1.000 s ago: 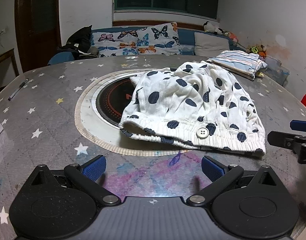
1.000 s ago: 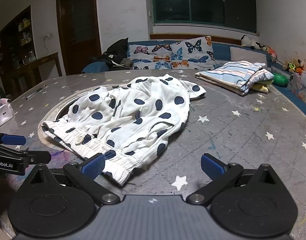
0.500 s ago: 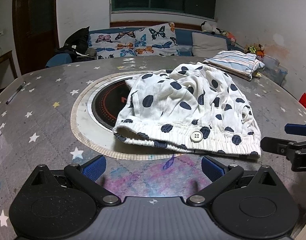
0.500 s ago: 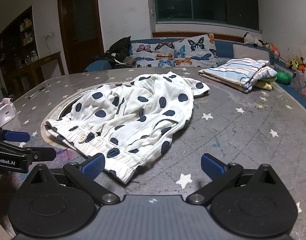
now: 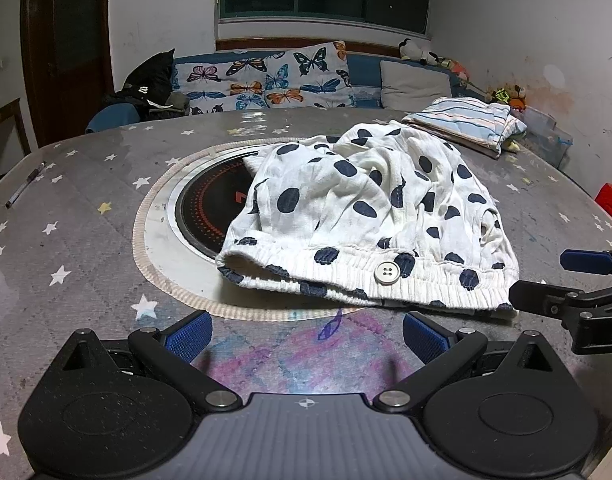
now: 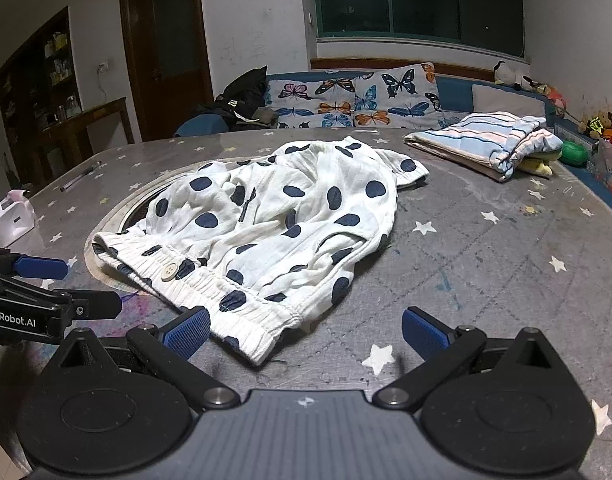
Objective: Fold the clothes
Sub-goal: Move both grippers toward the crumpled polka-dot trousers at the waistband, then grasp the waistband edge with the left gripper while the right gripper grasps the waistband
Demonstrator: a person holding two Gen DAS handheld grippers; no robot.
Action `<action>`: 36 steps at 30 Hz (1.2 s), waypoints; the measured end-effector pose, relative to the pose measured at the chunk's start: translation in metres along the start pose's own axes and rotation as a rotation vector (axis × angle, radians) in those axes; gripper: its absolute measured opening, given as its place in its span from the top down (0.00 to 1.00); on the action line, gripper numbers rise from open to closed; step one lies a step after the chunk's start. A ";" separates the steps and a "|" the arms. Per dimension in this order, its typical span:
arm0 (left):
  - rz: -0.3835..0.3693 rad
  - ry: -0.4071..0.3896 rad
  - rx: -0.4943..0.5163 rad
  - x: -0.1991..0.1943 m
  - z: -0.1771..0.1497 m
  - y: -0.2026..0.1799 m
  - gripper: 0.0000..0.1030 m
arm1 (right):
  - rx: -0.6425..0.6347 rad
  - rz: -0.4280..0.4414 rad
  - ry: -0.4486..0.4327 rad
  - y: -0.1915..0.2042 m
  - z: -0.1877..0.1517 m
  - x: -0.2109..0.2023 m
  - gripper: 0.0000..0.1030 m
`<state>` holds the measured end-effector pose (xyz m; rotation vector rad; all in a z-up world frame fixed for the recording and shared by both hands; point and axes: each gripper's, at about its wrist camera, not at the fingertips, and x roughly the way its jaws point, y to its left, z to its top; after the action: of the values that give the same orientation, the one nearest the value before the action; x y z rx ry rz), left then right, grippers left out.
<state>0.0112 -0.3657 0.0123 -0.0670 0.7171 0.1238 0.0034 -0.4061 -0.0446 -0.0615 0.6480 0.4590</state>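
Note:
White shorts with dark blue dots (image 5: 369, 216) lie crumpled on the round star-patterned table (image 5: 66, 240), waistband with a white button (image 5: 387, 271) toward me. They also show in the right wrist view (image 6: 274, 224). My left gripper (image 5: 306, 334) is open and empty, just short of the waistband. My right gripper (image 6: 306, 332) is open and empty, its left pad beside the waistband's right corner (image 6: 250, 340). Each gripper shows at the edge of the other's view.
A round cooktop inset (image 5: 210, 208) lies partly under the shorts. Folded striped clothes (image 6: 485, 140) sit at the far right. A pen (image 5: 24, 186) lies far left, a white box (image 6: 12, 218) at the left edge. A sofa with butterfly pillows (image 5: 266, 80) stands behind.
Both grippers have drawn back slightly and tilted; the shorts sit a little farther away and lower in view. The shorts themselves have not moved. Both grippers stay open.

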 end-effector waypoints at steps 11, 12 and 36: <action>-0.018 -0.006 -0.002 0.002 0.003 0.008 0.00 | -0.001 0.007 0.001 -0.001 0.003 0.006 0.00; -0.019 -0.008 -0.002 0.001 0.002 0.010 0.00 | -0.002 0.008 0.001 -0.001 0.003 0.007 0.00; 0.049 -0.002 0.004 0.034 0.039 0.066 0.06 | 0.001 0.043 0.050 -0.007 0.021 0.039 0.17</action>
<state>0.0536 -0.2931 0.0180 -0.0455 0.7176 0.1687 0.0457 -0.3930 -0.0512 -0.0579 0.6996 0.4998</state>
